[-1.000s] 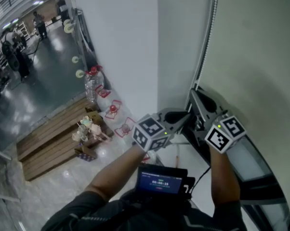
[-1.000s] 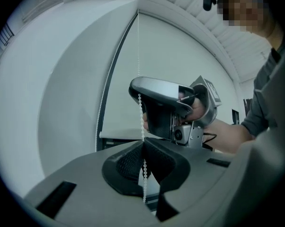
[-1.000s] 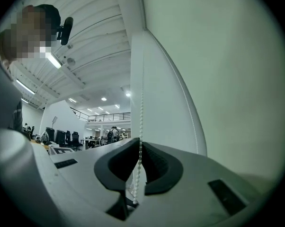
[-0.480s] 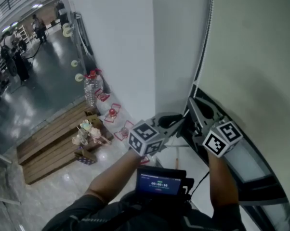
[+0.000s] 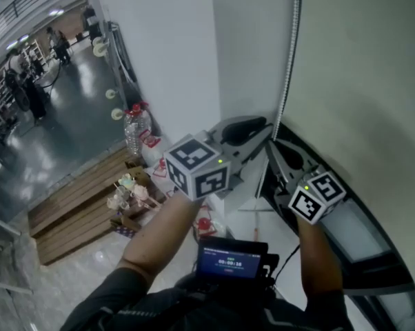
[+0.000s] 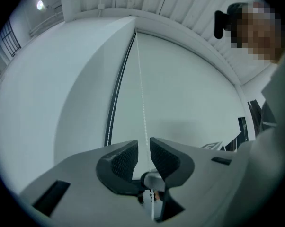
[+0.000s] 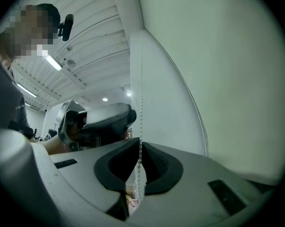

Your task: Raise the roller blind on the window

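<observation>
The pale roller blind (image 5: 366, 74) hangs down over the window, and its bead chain (image 5: 290, 54) runs along its left edge. My left gripper (image 5: 268, 131) is raised beside the chain. In the left gripper view its jaws have just been opening; the bead chain (image 6: 141, 93) passes through the gap between them, and the pads do not press on it. My right gripper (image 5: 273, 150) sits just below and to the right. In the right gripper view the right gripper (image 7: 140, 150) is shut on the bead chain (image 7: 141, 103), with the left gripper (image 7: 100, 122) visible behind it.
A white wall (image 5: 173, 54) stands left of the blind. The window's dark frame (image 5: 373, 254) shows below the blind. Far below lie a wooden platform (image 5: 69, 212), water bottles (image 5: 133, 133) and small red items. A small screen (image 5: 231, 261) hangs at the person's chest. People stand in the far hall.
The left gripper has risen along the chain and now sits above the right one. The right gripper has stayed in place.
</observation>
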